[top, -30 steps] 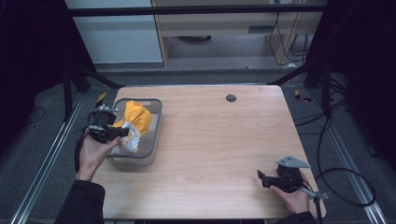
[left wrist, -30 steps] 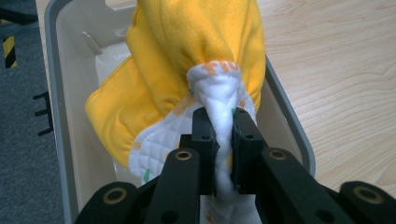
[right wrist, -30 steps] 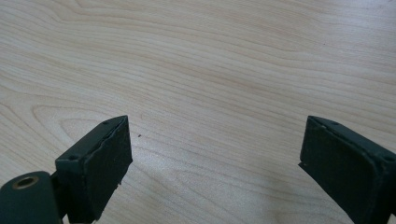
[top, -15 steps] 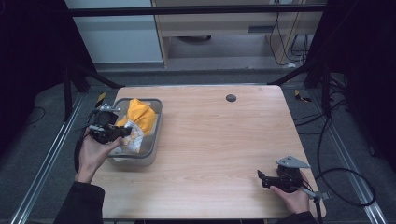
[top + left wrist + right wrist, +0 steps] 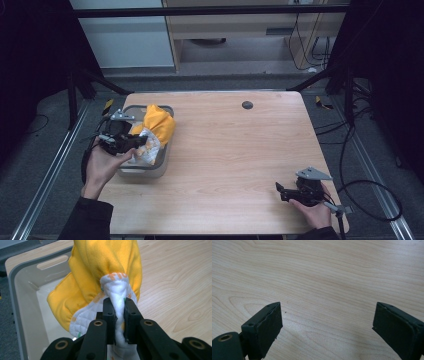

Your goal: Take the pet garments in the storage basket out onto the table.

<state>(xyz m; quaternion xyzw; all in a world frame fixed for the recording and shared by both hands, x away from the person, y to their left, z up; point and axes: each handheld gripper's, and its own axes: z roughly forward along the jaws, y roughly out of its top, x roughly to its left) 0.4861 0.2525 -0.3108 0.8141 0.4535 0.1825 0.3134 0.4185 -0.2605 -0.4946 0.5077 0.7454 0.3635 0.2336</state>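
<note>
The left tool (image 5: 117, 312) is closed on a fold of white quilted cloth (image 5: 117, 290) with orange print. The two jaws pinch the fold between them near its top, where the fabric is gathered into a narrow ridge. I think this place was chosen because a bunched ridge gives the flat jaws something thick to hold, while a flat layer would slip away. Around the white fold hangs a yellow cloth (image 5: 100, 267), and both seem to be one bundle; I cannot tell if they are sewn together. The bundle stands partly in a grey bin (image 5: 162, 165) and leans over its right wall toward the bare wood. In the high view the left tool (image 5: 120, 142) reaches into the bin from its left side, so the arm does not cross the worktop (image 5: 240, 165).

The right tool (image 5: 327, 325) is open, with the jaws wide apart and nothing between them, low over the wood. In the high view it (image 5: 300, 192) rests near the right front corner, well apart from the bin, probably waiting so that it does not disturb the grasp.
</note>
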